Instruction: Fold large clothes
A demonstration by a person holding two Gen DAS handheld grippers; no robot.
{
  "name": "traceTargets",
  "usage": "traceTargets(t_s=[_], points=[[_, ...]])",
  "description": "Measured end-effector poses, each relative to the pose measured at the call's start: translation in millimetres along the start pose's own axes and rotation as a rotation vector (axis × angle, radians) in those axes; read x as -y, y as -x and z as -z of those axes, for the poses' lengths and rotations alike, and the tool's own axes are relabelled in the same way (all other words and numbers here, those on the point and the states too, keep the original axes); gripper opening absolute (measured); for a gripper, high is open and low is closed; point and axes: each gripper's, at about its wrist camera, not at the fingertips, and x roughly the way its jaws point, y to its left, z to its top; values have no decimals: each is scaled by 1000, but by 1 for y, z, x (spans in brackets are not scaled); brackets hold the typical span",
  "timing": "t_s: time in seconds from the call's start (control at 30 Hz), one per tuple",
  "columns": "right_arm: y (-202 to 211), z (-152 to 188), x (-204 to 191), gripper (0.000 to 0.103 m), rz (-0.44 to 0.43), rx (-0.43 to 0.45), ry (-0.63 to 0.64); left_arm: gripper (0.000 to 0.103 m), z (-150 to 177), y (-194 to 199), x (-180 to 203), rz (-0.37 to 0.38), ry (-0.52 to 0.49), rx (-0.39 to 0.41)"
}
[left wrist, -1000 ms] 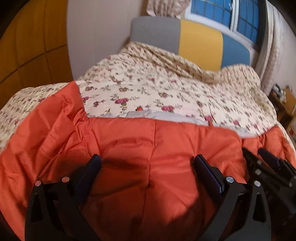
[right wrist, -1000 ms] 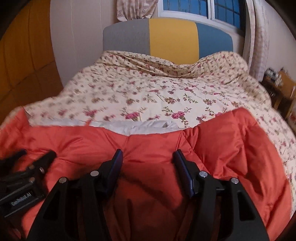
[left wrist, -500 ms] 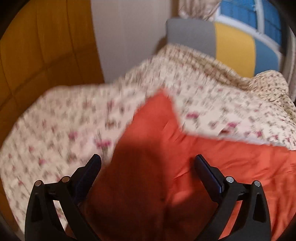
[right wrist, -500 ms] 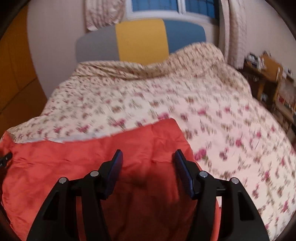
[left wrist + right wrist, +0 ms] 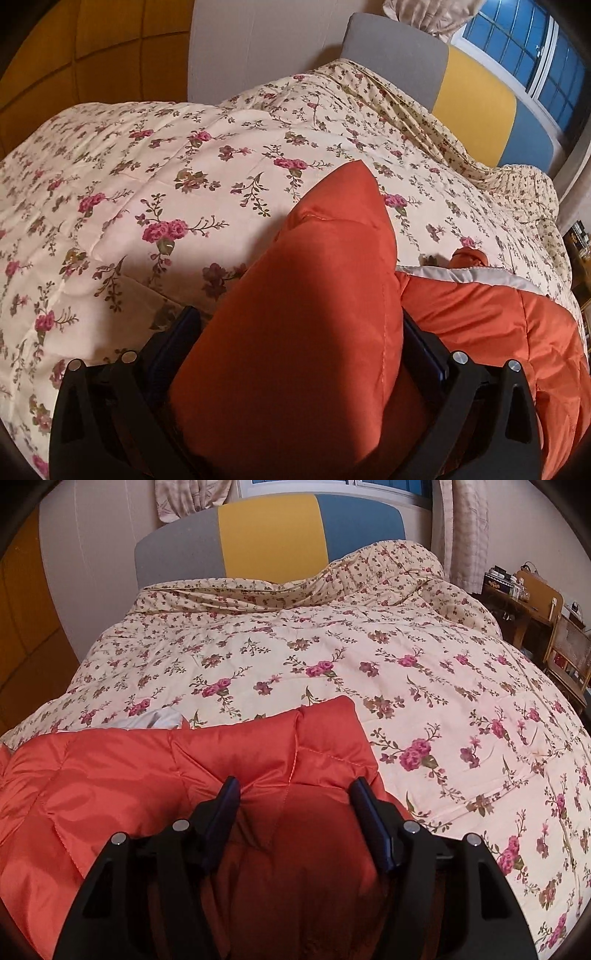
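Note:
An orange quilted jacket (image 5: 480,325) lies across the near part of a bed. In the left wrist view its left corner bulges up between the fingers of my left gripper (image 5: 298,315), whose jaws stand wide and open. A strip of grey lining (image 5: 472,275) shows along the jacket's far edge. In the right wrist view the jacket (image 5: 147,775) ends at its right edge just past my right gripper (image 5: 295,782). Its jaws are opening, with puckered orange fabric between the fingers. Neither gripper appears in the other's view.
A cream quilt with red flowers (image 5: 406,664) covers the bed up to a grey, yellow and blue headboard (image 5: 269,535). A wooden side table with small items (image 5: 532,602) stands at the right. Wood wall panels (image 5: 92,48) are at the left.
The two grippers were side by side at the jacket's middle. The left has moved to its left corner and the right to its right edge, each now out of the other's view.

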Motion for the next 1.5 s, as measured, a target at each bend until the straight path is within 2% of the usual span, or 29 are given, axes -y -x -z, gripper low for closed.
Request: traceTargets(t_s=[0.1, 0.2, 0.3, 0.37, 0.47, 0.6, 0.73, 0.87, 1.07, 1.13, 1.2, 1.27, 1.33, 1.37, 1.43, 1.5], points=[[1, -1, -1, 64, -1, -3, 1, 100, 0, 6, 1, -24, -9, 1], [8, -3, -4, 66, 17, -5, 15, 100, 7, 34, 2, -73, -26, 30], [23, -3, -7, 67, 31, 7, 30, 100, 21, 65, -4, -53, -9, 92], [37, -1, -9, 67, 24, 24, 34, 100, 35, 90, -14, -17, 19, 136], [62, 5, -16, 69, -2, 53, 43, 100, 56, 114, -35, -3, 85, 169], [94, 18, -27, 72, -61, 68, 39, 100, 82, 130, -64, 13, 219, 162], [120, 36, -41, 72, -103, 76, 56, 100, 110, 139, -85, 62, 294, 128], [139, 54, -55, 74, -124, 83, 83, 100, 135, 145, -85, 135, 289, 89], [160, 83, -67, 75, -170, 84, 97, 100, 162, 158, -71, 247, 246, 82], [165, 93, -69, 75, -195, 71, 88, 99, 168, 158, -68, 318, 256, 62], [168, 104, -73, 67, -219, 56, 89, 93, 170, 159, -66, 362, 284, 48], [170, 112, -75, 44, -255, 45, 90, 92, 170, 160, -64, 405, 309, 38], [172, 119, -79, 28, -310, 30, 90, 82, 169, 157, -62, 388, 300, 31], [172, 122, -81, 22, -326, 28, 94, 79, 169, 155, -63, 380, 301, 28], [175, 127, -89, 17, -359, 32, 127, 75, 171, 152, -68, 395, 330, 42], [173, 129, -99, 16, -341, 38, 176, 75, 172, 151, -70, 414, 354, 61]])
